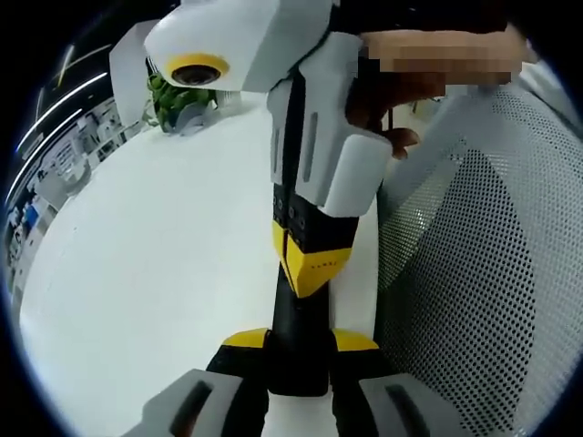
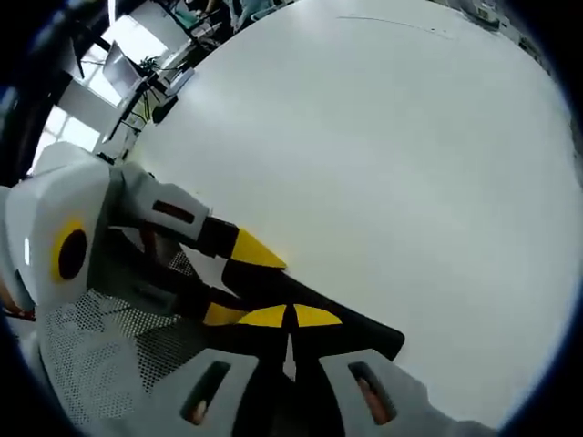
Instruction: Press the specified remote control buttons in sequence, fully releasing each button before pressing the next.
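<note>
The remote control is a long, slim black bar with a smooth matte skin, lying out over the edge of the white table. In the left gripper view its near end sits clamped between the yellow-tipped jaws of the left gripper, which are closed against its two sides, and the bar runs straight up the picture from there. Further along it, the right gripper comes in from above, a glossy white plastic body with grey slots, tapering to yellow jaw tips that are drawn together into a single wedge on the remote's upper face; whether they press a button or merely rest there cannot be told, and no button markings are readable. In the right gripper view the remote appears as a dark slab slanting across the bottom, with the right gripper showing its yellow tips closed together on top of it, and the left gripper reaching in from the left, white and rounded with a yellow pointed tip. The left gripper view also shows a grey perforated mesh chair back, a small green potted plant at the table's far side, and a hand.
</note>
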A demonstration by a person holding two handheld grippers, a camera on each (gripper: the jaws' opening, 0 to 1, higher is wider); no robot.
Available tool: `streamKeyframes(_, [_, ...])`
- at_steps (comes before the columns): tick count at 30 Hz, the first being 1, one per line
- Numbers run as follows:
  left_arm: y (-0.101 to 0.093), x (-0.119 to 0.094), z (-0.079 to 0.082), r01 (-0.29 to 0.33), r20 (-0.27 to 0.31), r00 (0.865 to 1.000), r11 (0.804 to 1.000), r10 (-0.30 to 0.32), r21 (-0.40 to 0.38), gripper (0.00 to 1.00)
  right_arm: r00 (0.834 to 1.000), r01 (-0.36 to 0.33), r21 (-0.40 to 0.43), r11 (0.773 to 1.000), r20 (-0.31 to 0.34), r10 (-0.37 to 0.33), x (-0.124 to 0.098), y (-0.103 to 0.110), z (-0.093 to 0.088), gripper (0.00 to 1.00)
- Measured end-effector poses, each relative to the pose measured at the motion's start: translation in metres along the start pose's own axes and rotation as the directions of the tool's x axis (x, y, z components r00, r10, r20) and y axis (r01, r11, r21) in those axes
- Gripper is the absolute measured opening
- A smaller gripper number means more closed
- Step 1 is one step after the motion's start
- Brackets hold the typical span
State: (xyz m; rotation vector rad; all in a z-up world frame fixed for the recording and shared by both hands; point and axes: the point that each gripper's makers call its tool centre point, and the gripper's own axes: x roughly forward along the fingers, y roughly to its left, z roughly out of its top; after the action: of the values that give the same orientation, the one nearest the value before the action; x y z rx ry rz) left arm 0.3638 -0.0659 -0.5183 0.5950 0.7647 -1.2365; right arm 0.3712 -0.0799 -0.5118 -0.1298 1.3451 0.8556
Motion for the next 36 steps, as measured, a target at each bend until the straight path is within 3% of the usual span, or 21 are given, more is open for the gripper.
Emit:
streamKeyframes(12, [-0.0002, 0.0000, 0.0001, 0.002, 0.007, 1.000, 1.000, -0.002, 0.000, 0.25, 1.000, 0.015, -0.052, 0.999, 0.009, -0.014, 0.0013, -0.0003, 0.0006, 0.00])
streamKeyframes(17, [0.0000, 0.0002, 0.0000, 0.003, 0.007, 1.000, 1.000, -0.003, 0.001, 0.25, 0.999, 0.033, -0.155, 0.987, 0.023, -0.030, 0.0016, 0.0013, 0.0002, 0.00])
streamKeyframes(36, [-0.0001, -0.0001, -0.0005, 0.003, 0.014, 1.000, 1.000, -0.003, -0.003, 0.25, 1.000, 0.008, -0.057, 0.998, 0.001, -0.008, 0.0003, 0.0008, 0.0007, 0.00])
